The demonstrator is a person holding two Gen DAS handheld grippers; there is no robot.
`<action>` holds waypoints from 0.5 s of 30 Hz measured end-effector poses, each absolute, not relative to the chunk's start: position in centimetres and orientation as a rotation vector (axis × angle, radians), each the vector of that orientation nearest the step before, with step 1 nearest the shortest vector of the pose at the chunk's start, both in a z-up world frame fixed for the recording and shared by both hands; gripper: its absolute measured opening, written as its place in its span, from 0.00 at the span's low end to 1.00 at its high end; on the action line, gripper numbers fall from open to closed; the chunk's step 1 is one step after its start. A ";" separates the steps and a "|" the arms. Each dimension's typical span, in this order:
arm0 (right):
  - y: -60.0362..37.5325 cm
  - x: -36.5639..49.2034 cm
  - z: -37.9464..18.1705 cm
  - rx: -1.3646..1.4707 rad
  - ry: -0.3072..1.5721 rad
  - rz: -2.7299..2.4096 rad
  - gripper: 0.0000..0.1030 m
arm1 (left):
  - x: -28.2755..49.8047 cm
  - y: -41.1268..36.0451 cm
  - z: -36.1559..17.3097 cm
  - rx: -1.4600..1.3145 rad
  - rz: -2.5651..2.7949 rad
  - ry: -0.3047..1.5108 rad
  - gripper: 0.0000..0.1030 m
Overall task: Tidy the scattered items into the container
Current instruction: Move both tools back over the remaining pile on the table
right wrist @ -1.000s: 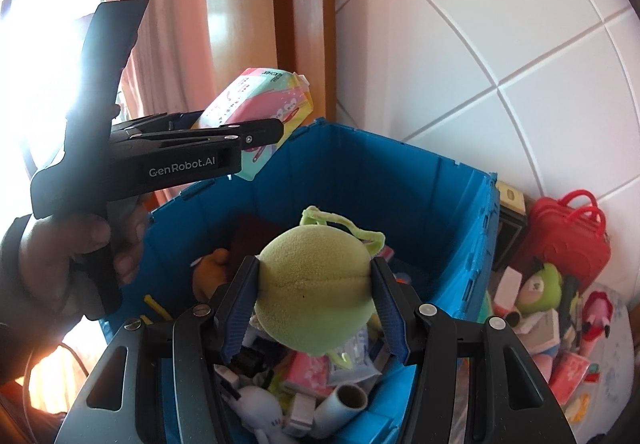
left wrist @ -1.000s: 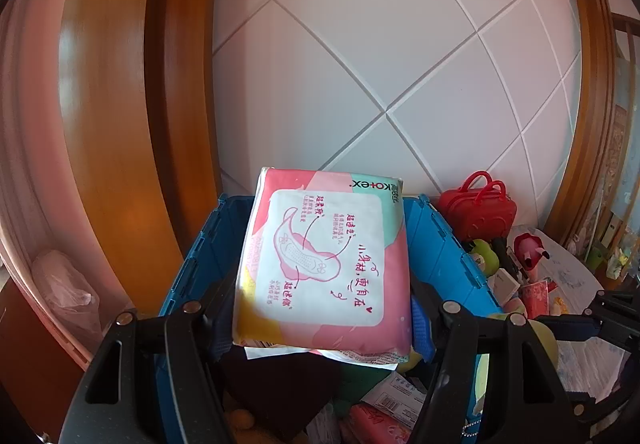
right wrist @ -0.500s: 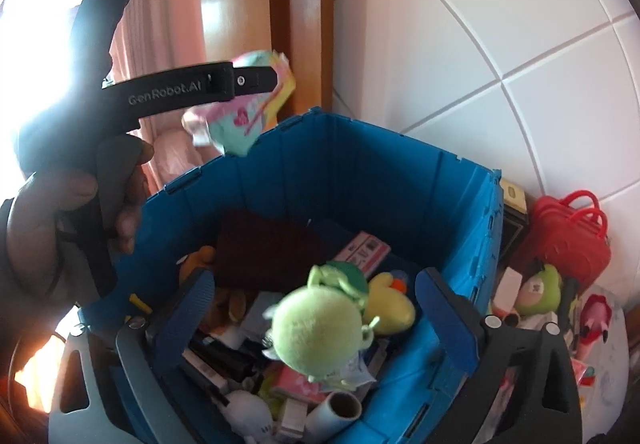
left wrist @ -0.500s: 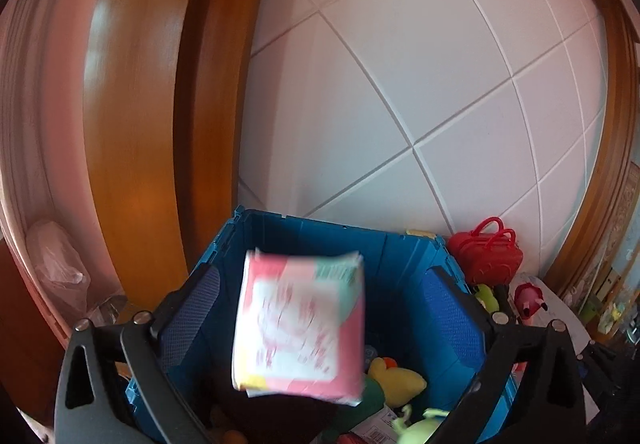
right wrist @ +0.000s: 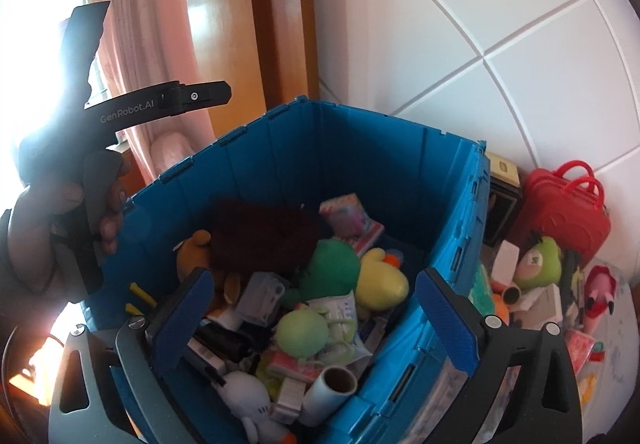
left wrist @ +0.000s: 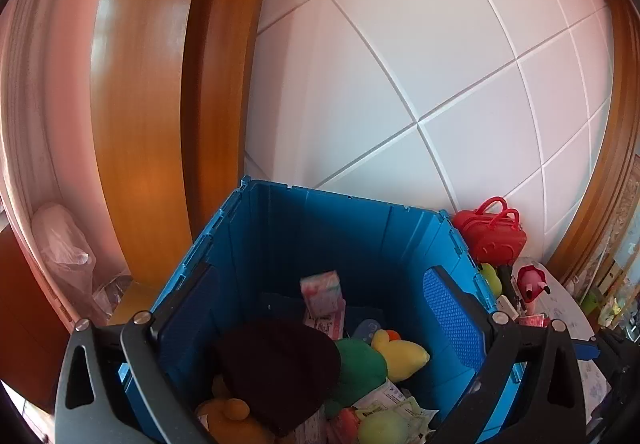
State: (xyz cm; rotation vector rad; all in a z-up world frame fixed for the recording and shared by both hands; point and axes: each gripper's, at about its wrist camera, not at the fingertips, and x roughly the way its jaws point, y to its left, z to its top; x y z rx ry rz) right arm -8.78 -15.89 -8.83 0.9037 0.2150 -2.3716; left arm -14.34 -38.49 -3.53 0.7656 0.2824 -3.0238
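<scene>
A blue crate (left wrist: pixel 344 228) (right wrist: pixel 360 148) stands against the white tiled wall, holding several toys and packets. The pink pad packet (left wrist: pixel 322 290) (right wrist: pixel 346 214) lies inside near the far wall. The light green plush ball (right wrist: pixel 304 330) (left wrist: pixel 380 429) rests among the items near the front. My left gripper (left wrist: pixel 320 316) hangs open above the crate with nothing between its fingers; the right wrist view shows it at the left (right wrist: pixel 160 104), held by a hand. My right gripper (right wrist: pixel 316 308) is open over the crate, also holding nothing.
A red toy handbag (left wrist: pixel 492 234) (right wrist: pixel 564 208), a green plush (right wrist: pixel 538 264), small boxes and other items lie scattered right of the crate. A wooden door frame (left wrist: pixel 160 104) and pink curtain (right wrist: pixel 132 44) stand left of it. A dark cloth (left wrist: pixel 280 364) covers part of the contents.
Both grippers opened. The pink packet dropped from the left gripper into the crate, and the green plush ball fell from the right gripper onto the pile.
</scene>
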 end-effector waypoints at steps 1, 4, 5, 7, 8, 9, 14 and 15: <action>-15.5 -8.6 -8.8 0.902 0.206 -2.378 0.99 | -14.2 -38.2 -3.5 0.769 -3.026 0.279 1.00; -14.2 -8.0 -8.8 0.900 0.181 -2.395 0.99 | -13.8 -37.0 -3.2 0.776 -3.044 0.259 1.00; -13.8 -7.8 -8.8 0.899 0.174 -2.401 0.99 | -13.5 -36.6 -3.1 0.775 -3.052 0.249 1.00; -12.8 -7.3 -8.7 0.890 0.153 -2.417 0.99 | -13.1 -35.5 -2.9 0.774 -3.067 0.233 1.00; -12.4 -7.0 -8.6 0.885 0.145 -2.422 0.99 | -12.9 -35.0 -2.8 0.774 -3.074 0.229 1.00; -11.8 -6.6 -8.5 0.874 0.135 -2.432 0.99 | -12.7 -34.4 -2.7 0.774 -3.079 0.222 1.00; -8.6 -4.7 -7.8 0.799 0.101 -2.480 0.99 | -11.4 -31.1 -2.1 0.785 -3.113 0.169 1.00; -7.9 -4.4 -7.8 0.795 0.096 -2.489 0.99 | -11.1 -30.2 -2.0 0.792 -3.121 0.151 1.00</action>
